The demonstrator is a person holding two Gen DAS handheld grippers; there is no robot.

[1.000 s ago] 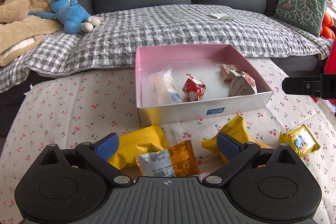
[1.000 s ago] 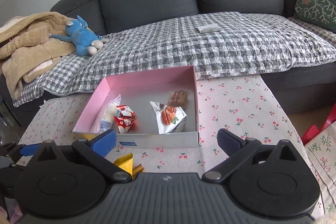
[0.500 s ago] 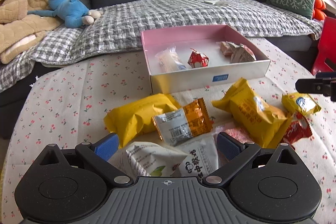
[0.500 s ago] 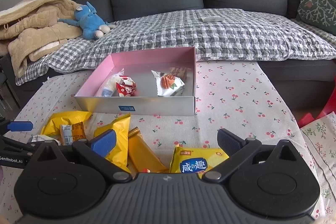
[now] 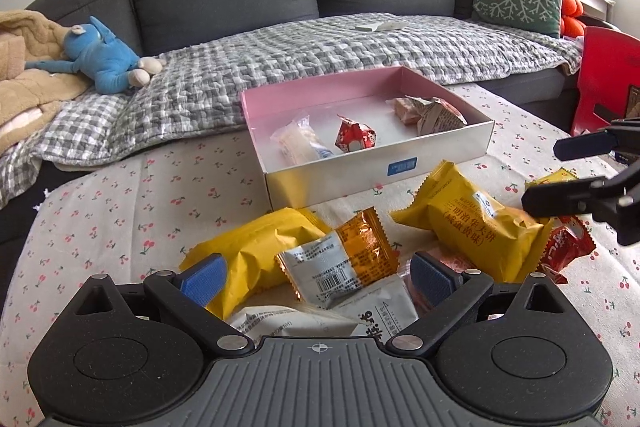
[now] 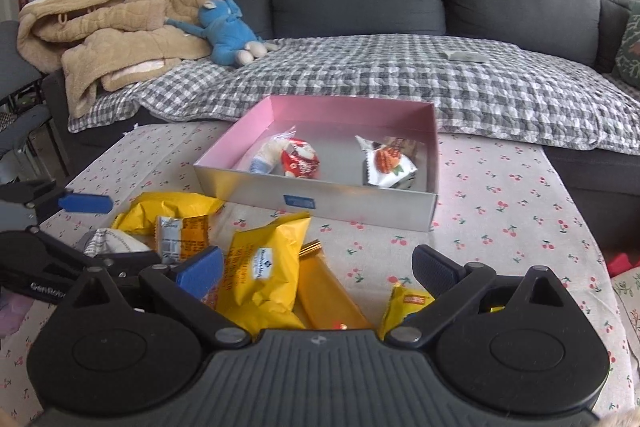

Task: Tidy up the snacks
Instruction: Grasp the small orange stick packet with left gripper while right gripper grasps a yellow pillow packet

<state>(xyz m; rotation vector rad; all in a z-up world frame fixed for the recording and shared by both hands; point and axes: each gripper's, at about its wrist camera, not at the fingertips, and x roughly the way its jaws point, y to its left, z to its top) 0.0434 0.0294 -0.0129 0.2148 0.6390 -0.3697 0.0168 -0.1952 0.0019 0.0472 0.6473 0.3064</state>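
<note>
Both tilted down over the desk (image 6: 500,195): left gripper (image 5: 318,273) gaping wide, right gripper (image 6: 318,267) wide but closing on nothing, snack packets (image 5: 480,227) heaped underneath, pink box (image 6: 434,155) at 12 o'clock.

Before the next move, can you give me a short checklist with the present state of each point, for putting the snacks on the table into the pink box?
1. Pink cardboard box has free floor space: ok, a few packets inside, bare floor between them.
2. Left gripper empty, jaws apart: ok.
3. Right gripper empty: ok, jaws wide but closing, nothing pressed between the pads.
4. A target under the right gripper: ok, big yellow foil packet lies between its fingers.
5. Orange and white packet free to lift: cannot tell, it overlaps other packets.
6. Grippers clear of each other: ok, apart in both views.
</note>
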